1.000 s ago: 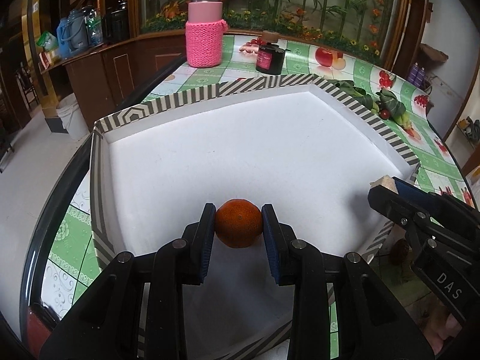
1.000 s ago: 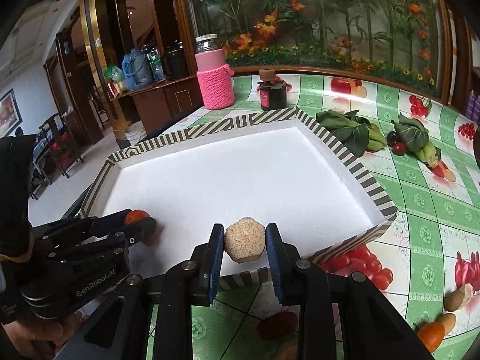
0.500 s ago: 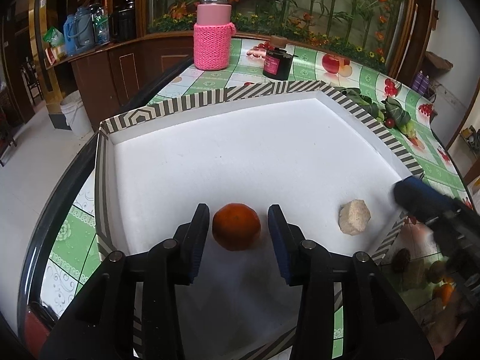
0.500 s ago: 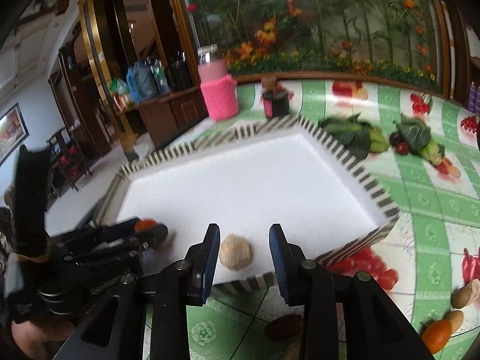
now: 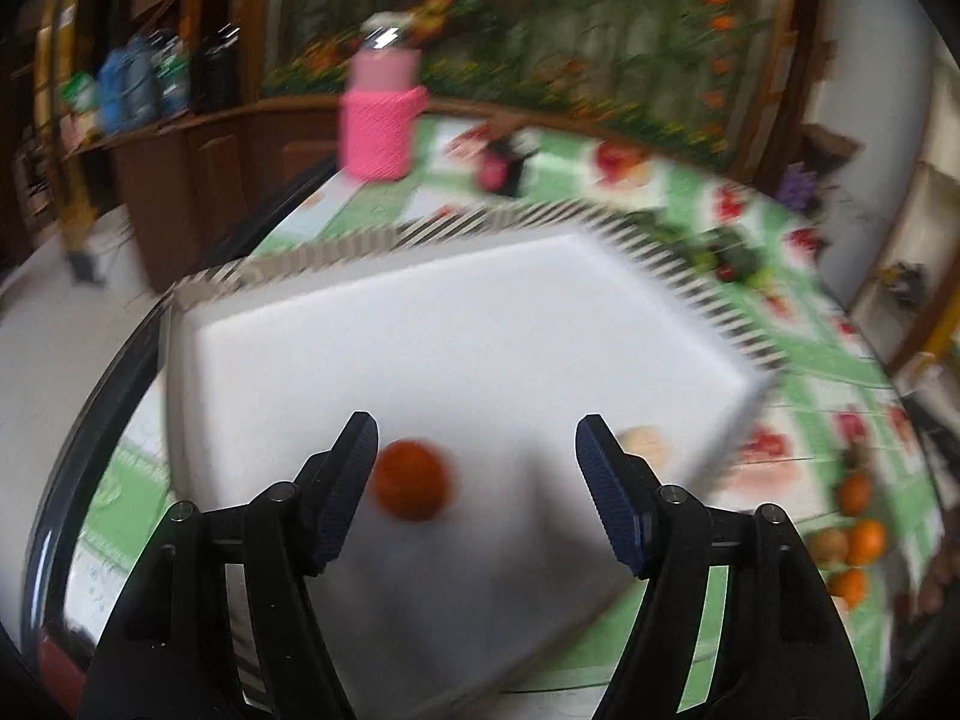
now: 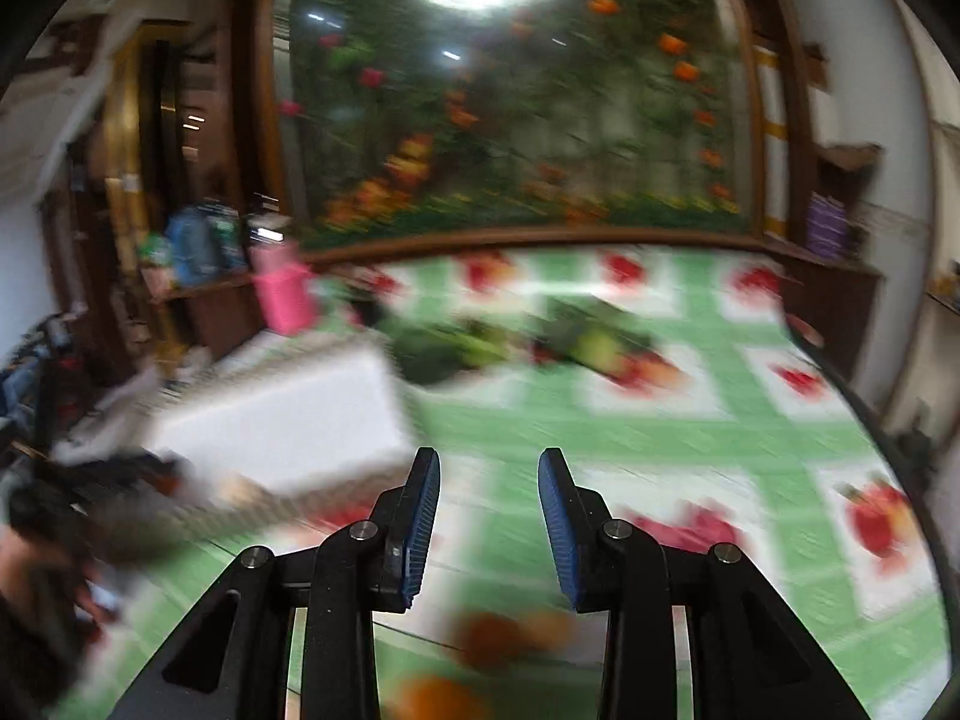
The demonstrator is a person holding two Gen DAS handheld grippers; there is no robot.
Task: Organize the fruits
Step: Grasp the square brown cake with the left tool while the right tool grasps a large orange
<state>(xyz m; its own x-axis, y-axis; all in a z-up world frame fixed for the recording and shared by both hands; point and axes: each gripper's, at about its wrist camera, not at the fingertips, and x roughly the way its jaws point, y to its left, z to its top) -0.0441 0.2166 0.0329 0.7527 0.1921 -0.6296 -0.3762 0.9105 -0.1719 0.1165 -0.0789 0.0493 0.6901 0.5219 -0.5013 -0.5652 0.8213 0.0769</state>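
Observation:
Both views are motion-blurred. In the left wrist view an orange tangerine [image 5: 411, 488] lies on the floor of the white foam tray [image 5: 456, 324], close to my left finger. My left gripper [image 5: 477, 483] is wide open and empty above the tray's near part. A tan nut-like fruit [image 5: 642, 443] lies in the tray near my right finger. My right gripper [image 6: 487, 519] is open and empty over the green tablecloth, to the right of the tray [image 6: 282, 414]. Loose orange and brown fruits [image 6: 510, 630] lie blurred just below its fingers.
Several loose fruits [image 5: 852, 531] lie on the tablecloth right of the tray. A pink knit-covered bottle [image 5: 381, 120] and a dark jar [image 5: 504, 171] stand behind the tray. The round table's dark edge [image 5: 78, 420] runs along the left.
My left gripper has opened wide and drawn back from the tangerine, which stays in the tray. My right gripper has left the tan fruit in the tray and swung right toward the loose fruits.

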